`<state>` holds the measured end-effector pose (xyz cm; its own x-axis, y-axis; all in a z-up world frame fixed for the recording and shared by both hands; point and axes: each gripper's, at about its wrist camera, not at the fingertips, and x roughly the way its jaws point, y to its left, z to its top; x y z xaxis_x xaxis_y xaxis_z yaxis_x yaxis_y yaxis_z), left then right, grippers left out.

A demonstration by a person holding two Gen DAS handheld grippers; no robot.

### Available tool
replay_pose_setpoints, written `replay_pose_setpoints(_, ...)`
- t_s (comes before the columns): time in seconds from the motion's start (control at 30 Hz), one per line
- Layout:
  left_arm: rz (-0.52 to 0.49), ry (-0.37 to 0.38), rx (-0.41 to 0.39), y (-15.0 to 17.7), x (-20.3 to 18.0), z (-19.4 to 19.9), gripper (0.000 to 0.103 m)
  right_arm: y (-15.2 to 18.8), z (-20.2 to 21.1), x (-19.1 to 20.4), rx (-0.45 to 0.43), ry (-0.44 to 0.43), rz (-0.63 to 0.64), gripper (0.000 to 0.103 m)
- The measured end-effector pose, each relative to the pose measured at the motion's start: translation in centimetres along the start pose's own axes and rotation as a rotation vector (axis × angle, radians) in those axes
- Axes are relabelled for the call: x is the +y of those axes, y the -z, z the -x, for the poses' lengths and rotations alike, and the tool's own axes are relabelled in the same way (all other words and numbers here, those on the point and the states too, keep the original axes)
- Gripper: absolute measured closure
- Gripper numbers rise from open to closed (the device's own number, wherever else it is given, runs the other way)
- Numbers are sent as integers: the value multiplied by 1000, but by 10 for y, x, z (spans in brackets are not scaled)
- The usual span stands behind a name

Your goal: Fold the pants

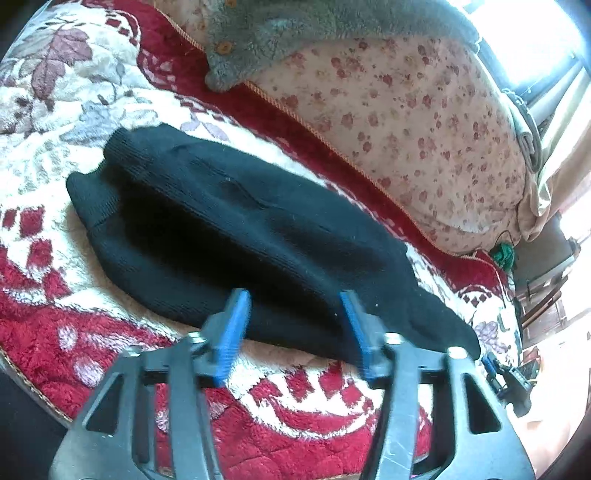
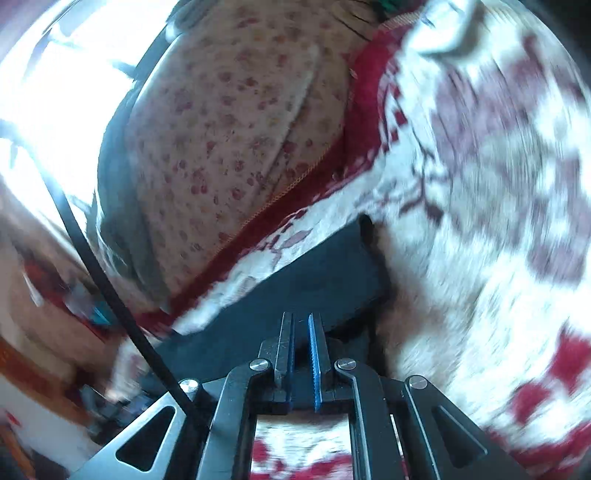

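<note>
Left gripper (image 1: 295, 306) nearest the lens, blue ribbed fingers (image 1: 236, 321) spread wide, nothing between them, hovering at the near long edge of the pants (image 1: 229, 229); contact with the cloth cannot be told, frame slightly blurred. Pants: black ribbed knit, folded into a long flat bundle lying on the blanket (image 1: 48, 206), cuff ends at the far-left end stacked slightly offset, right end tapering toward the bed's edge. Blanket is plush fleece, red and cream with leaf pattern, bare all round the pants: a wide strip on the near side, more to the left, a narrower strip on the far side. Beyond the pants, a red border with orange cord piping, then a cream floral quilt (image 1: 406, 122), rounded and bulky. Farther still, a grey fleecy garment (image 1: 280, 33) with a wooden button lies on the quilt. Right of the pants the bed drops off to clutter and a bright window.

Right gripper (image 2: 301, 325): jaws drawn nearly together, thin gap left, black cloth of the pants (image 2: 325, 273) right at the fingertips; whether fabric is pinched cannot be told, heavy motion blur. Past the pants here, blanket (image 2: 480, 184) to the right, quilt (image 2: 229, 129) beyond. A black cable (image 2: 110, 291) runs left of the gripper.
</note>
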<state>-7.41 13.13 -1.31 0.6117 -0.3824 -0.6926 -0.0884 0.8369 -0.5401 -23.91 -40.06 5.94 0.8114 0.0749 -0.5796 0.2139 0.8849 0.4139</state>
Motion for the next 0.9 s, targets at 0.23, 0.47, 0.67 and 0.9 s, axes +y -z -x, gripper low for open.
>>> replay_pose_setpoints(0.23,66,-6,-11,-1,10,-1,38,12,-28,7,99,1,-74,73)
replay_pose_setpoints(0.47,106,-4,-11,-5,11,-10,38,17,-41,-1,95,25,-132,71)
replay_pose_setpoints(0.67,146,-3,-8,-13,9,-27,38,8,-52,4,64,11,-145,57)
replay_pose_setpoints(0.9,233,29,-39,-27,12,-38,38,8,-58,-5,4,-25,-172,68)
